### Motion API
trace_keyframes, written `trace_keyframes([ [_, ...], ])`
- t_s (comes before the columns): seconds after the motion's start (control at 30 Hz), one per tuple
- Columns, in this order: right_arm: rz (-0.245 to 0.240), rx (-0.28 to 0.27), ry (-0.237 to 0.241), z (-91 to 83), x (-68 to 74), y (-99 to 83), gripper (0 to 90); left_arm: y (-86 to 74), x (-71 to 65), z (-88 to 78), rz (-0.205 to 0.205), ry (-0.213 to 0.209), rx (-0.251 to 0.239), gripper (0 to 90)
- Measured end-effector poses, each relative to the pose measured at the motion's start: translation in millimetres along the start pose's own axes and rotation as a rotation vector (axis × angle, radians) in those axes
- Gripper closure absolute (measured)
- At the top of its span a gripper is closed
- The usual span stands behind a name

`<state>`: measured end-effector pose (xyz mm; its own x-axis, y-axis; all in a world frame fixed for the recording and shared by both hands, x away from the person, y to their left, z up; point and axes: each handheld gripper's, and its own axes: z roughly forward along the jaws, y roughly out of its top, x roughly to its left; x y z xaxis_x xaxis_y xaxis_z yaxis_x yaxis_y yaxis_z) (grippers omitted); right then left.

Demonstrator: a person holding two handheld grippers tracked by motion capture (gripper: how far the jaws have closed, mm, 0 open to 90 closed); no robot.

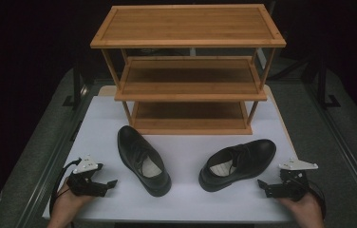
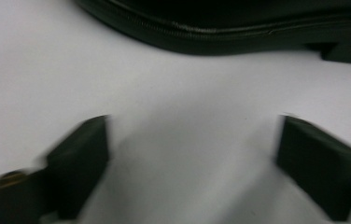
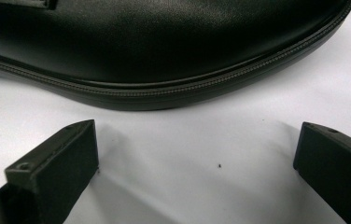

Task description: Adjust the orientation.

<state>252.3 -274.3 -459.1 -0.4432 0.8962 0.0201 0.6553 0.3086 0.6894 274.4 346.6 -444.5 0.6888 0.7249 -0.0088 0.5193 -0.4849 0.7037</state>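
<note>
Two black leather shoes lie on the white table top. The left shoe points its toe toward the rack, heel toward me. The right shoe lies slanted, toe to the far right. My left gripper rests on the table left of the left shoe, jaws open and empty; the left gripper view has that shoe's sole edge just ahead of the gripper. My right gripper sits right of the right shoe, open and empty. That shoe's side lies close before the gripper.
A three-tier wooden shoe rack stands at the back of the table, all shelves bare. Dark floor and black frame rails flank the table on both sides. A hand holds each gripper at the near edge.
</note>
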Motion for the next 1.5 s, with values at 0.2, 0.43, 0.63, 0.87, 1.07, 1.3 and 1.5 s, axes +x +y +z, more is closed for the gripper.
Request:
trace_keyframes([
  [0.2, 0.0, 0.001, -0.001, 0.0, 0.1, 0.1, 0.0, 10.2, 5.9, -7.5, -0.025, -0.004, -0.025, 38.0],
  [0.43, 0.001, 0.0, 0.0, 0.0, 0.0, 0.0, 0.0, 29.9, 19.0, -16.0, -0.058, -0.026, -0.034, 81.6],
  [0.63, -0.002, -0.001, -0.001, 0.0, -0.1, 0.0, 0.0, 42.2, 30.3, -14.9, -0.081, -0.016, -0.037, 89.8],
  [0.87, 0.002, 0.0, -0.001, 0.0, 0.2, -0.1, 0.0, 65.2, 46.4, -6.1, -0.082, 0.001, -0.047, 89.9],
  [1.07, 0.002, -0.001, 0.0, 0.0, 0.1, -0.1, 0.0, 78.2, 56.3, 0.3, -0.07, 0.026, -0.043, 89.9],
  [1.3, 0.002, -0.001, 0.0, 0.1, 0.0, -0.1, 0.0, 96.0, 75.7, 16.2, -0.079, 0.047, -0.06, 89.9],
  [1.5, 0.002, -0.001, 0.0, 0.1, 0.0, -0.1, 0.0, 106.3, 91.3, 36.4, -0.075, 0.059, -0.054, 89.9],
])
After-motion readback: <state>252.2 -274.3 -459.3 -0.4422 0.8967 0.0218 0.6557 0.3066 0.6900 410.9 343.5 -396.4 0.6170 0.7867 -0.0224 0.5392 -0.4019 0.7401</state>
